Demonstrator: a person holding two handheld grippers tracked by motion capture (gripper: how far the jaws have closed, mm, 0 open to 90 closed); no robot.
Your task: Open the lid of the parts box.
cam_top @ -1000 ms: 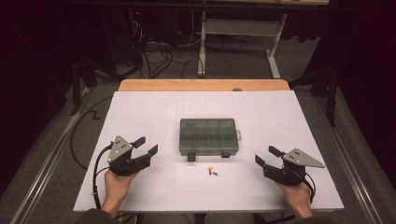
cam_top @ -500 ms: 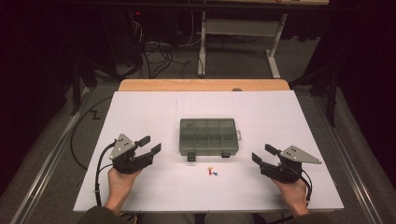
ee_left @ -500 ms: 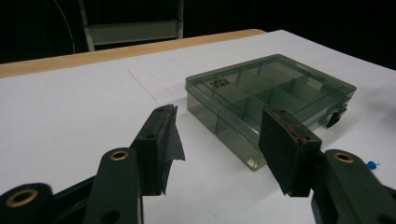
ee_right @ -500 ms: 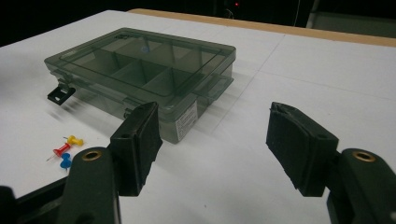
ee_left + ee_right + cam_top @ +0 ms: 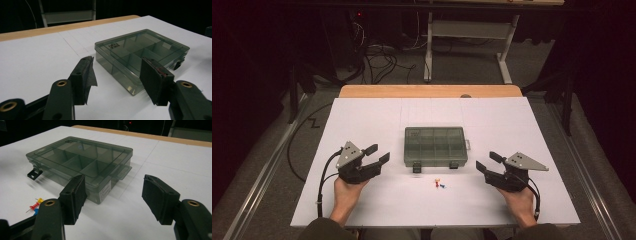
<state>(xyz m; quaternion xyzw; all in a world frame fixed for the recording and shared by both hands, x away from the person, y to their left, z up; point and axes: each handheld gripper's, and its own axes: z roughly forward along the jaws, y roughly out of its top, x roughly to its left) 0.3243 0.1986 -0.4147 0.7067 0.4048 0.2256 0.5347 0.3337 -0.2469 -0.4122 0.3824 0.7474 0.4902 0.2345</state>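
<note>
A smoky clear compartment box (image 5: 435, 146) lies in the middle of the white table with its lid down; its compartments look empty. Two black latches (image 5: 417, 168) stick out from its near edge. A few push pins (image 5: 439, 184), red, yellow and blue, lie just in front of it. My left gripper (image 5: 379, 153) stands open left of the box, nothing between its jaws, pointing at the box's left corner (image 5: 140, 55). My right gripper (image 5: 486, 161) stands open to the right, also empty. In the right gripper view the box (image 5: 80, 160) is ahead and the pins (image 5: 36, 206) lie low left.
The white sheet (image 5: 362, 120) covers the table, with a wooden strip (image 5: 427, 91) along the far edge. Beyond are a dark floor, cables (image 5: 377, 55) and a metal stand (image 5: 462, 30). A cable (image 5: 324, 175) trails from the left gripper.
Both grippers have drifted a little inward towards the box, still open. The box and pins have not moved.
</note>
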